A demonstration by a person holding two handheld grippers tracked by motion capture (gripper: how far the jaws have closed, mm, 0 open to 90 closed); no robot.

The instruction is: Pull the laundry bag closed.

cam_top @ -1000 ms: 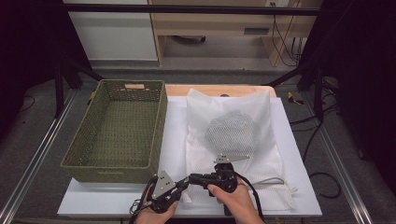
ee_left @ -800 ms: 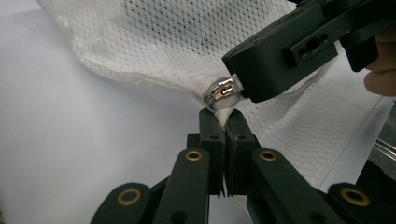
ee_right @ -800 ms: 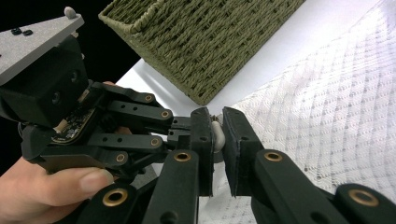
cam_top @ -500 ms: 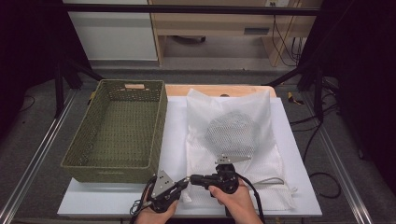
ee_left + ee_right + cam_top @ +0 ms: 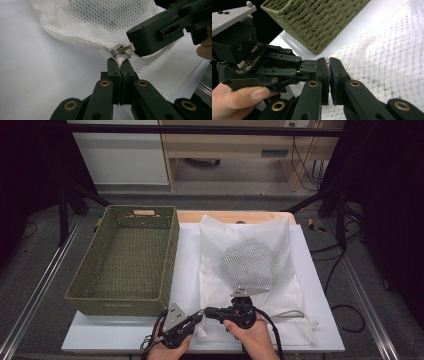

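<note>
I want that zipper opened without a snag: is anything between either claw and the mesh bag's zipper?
Nothing visible. The left claw pinches the mesh bag corner beside the zipper pull, and the right claw already grips that pull.

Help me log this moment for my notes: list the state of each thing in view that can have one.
Left gripper: shut on the mesh bag's corner.
Right gripper: shut on the zipper pull.
Zipper pull: pinched, at the bag's corner end.
Mesh bag: lying flat on the table, holding a grey bundle.
Basket: upright, empty.
</note>
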